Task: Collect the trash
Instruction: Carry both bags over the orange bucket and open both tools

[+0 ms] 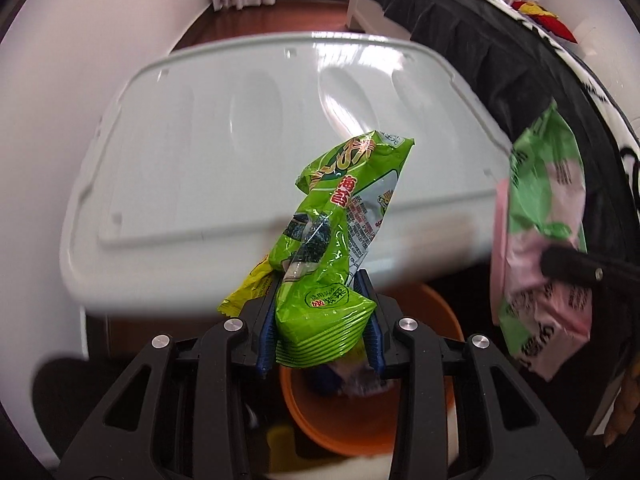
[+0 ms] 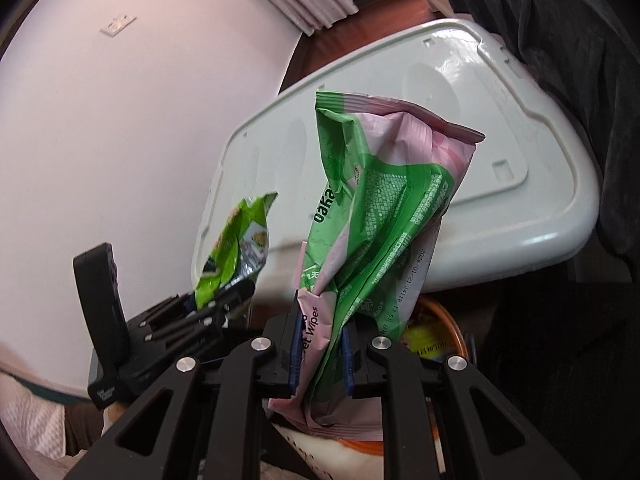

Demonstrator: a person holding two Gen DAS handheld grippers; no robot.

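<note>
**Two wrappers poised over the bin**

My left gripper [image 1: 322, 320] pinches a crumpled green snack wrapper [image 1: 340, 232] by its lower end, the blue pads pressed into the folds so the loose top stands up and clear of the fingers. A yellow wrapper [image 1: 250, 288] pokes out beside it; whether it is caught in the same pinch I cannot tell from this angle. My right gripper [image 2: 320, 354] is clamped on a pink-and-green wet wipes packet [image 2: 376, 216], likewise held near its base so the bulk rises ahead of the camera. Both loads hang just above an orange bin [image 1: 444, 320], whose rim shows beneath each gripper and which already holds some rubbish. Behind stands a white plastic lid [image 1: 260, 128], seemingly the top of a storage box, with dark fabric [image 1: 500, 56] draped to the right. The low, side-by-side hold looks chosen for a straight drop: I judge the collecting nearly done for these pieces, with release over the bin's mouth the step remaining.
</note>
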